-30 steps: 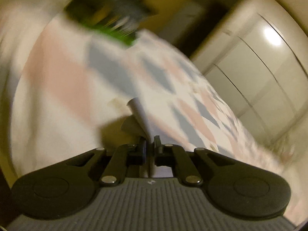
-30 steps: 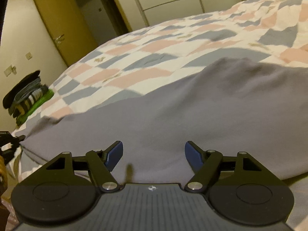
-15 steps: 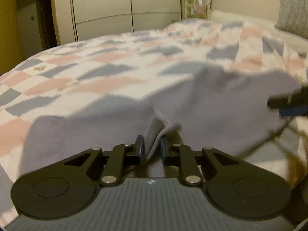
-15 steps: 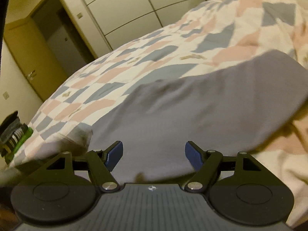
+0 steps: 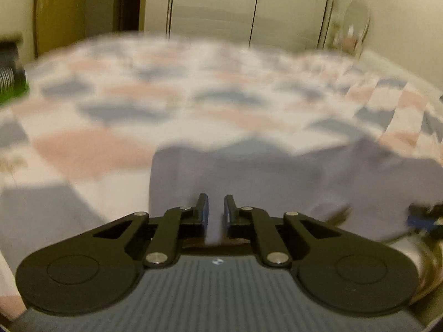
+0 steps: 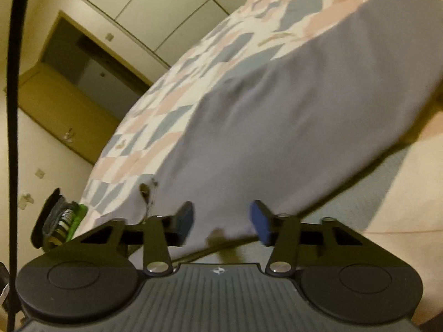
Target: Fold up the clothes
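A plain grey garment (image 5: 277, 179) lies spread on the checked quilt (image 5: 124, 144), blurred by motion in the left wrist view. My left gripper (image 5: 216, 206) has its jaws nearly together, pinching a fold of the grey cloth at its near edge. In the right wrist view the same garment (image 6: 277, 124) stretches away up and to the right. My right gripper (image 6: 221, 220) is open, its blue pads (image 6: 260, 221) astride the garment's near edge without clamping it. That gripper also shows as a blue blur (image 5: 420, 220) at the right edge of the left wrist view.
A stack of folded clothes (image 6: 61, 218) with a green piece sits at the quilt's left end, also visible as folded clothes (image 5: 11, 80). Beyond the bed are a pale wardrobe (image 5: 216, 8) and a brown door (image 6: 63, 110). A black cable (image 6: 12, 110) hangs at left.
Both cameras have swung. The left gripper stays shut on the grey cloth, which has been drawn flatter. The right gripper's jaws have narrowed and come down over the garment's near edge.
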Demonstrator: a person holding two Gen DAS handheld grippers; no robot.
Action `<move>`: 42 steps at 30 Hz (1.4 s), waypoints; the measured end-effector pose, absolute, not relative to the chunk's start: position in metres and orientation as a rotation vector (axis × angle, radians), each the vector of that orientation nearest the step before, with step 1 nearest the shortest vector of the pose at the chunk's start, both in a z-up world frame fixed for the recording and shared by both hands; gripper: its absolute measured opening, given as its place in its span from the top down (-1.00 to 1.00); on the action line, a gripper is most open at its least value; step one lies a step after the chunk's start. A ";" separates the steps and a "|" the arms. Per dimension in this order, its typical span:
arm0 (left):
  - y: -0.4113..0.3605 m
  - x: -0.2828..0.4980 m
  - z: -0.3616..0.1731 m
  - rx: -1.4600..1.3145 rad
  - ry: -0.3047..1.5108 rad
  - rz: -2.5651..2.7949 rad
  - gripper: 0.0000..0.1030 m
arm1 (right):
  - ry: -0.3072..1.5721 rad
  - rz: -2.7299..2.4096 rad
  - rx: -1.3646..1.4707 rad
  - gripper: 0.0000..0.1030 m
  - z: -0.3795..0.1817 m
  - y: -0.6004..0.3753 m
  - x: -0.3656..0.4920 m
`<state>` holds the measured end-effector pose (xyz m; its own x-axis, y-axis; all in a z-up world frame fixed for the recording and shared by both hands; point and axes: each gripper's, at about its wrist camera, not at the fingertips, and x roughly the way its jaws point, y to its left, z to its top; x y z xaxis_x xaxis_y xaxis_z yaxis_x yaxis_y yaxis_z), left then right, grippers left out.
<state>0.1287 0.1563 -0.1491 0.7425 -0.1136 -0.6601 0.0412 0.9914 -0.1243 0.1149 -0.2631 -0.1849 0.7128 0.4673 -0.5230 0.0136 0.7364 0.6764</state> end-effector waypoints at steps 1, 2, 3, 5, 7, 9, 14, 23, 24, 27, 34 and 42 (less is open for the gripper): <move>0.160 0.131 -0.154 -0.109 0.754 -0.088 0.88 | 0.737 0.275 0.705 0.11 -0.181 -0.263 0.114; 0.163 0.133 -0.158 -0.111 0.771 -0.093 0.88 | 0.723 0.283 0.703 0.11 -0.177 -0.261 0.113; 0.162 0.131 -0.155 -0.102 0.762 -0.104 0.87 | 0.704 0.304 0.704 0.11 -0.171 -0.259 0.113; 0.162 0.129 -0.150 -0.082 0.746 -0.115 0.86 | 0.684 0.361 0.741 0.11 -0.165 -0.252 0.115; 0.162 0.129 -0.145 -0.080 0.742 -0.123 0.84 | 0.709 0.426 0.827 0.07 -0.171 -0.241 0.123; 0.162 0.127 -0.144 -0.064 0.745 -0.135 0.78 | 0.766 0.477 0.921 0.07 -0.186 -0.225 0.133; 0.157 0.127 -0.149 -0.029 0.760 -0.142 0.77 | 0.866 0.515 1.013 0.05 -0.209 -0.189 0.161; 0.151 0.127 -0.156 0.014 0.777 -0.151 0.63 | 0.920 0.536 0.944 0.04 -0.199 -0.158 0.190; 0.151 0.127 -0.156 0.016 0.777 -0.154 0.63 | 0.923 0.538 0.936 0.04 -0.199 -0.155 0.190; 0.151 0.127 -0.156 0.023 0.780 -0.154 0.62 | 0.932 0.544 0.915 0.24 -0.200 -0.147 0.190; 0.149 0.128 -0.156 0.041 0.783 -0.150 0.62 | 0.942 0.547 0.914 0.78 -0.206 -0.145 0.181; 0.148 0.137 -0.156 0.050 0.780 -0.147 0.56 | 0.927 0.539 0.909 0.70 -0.208 -0.144 0.179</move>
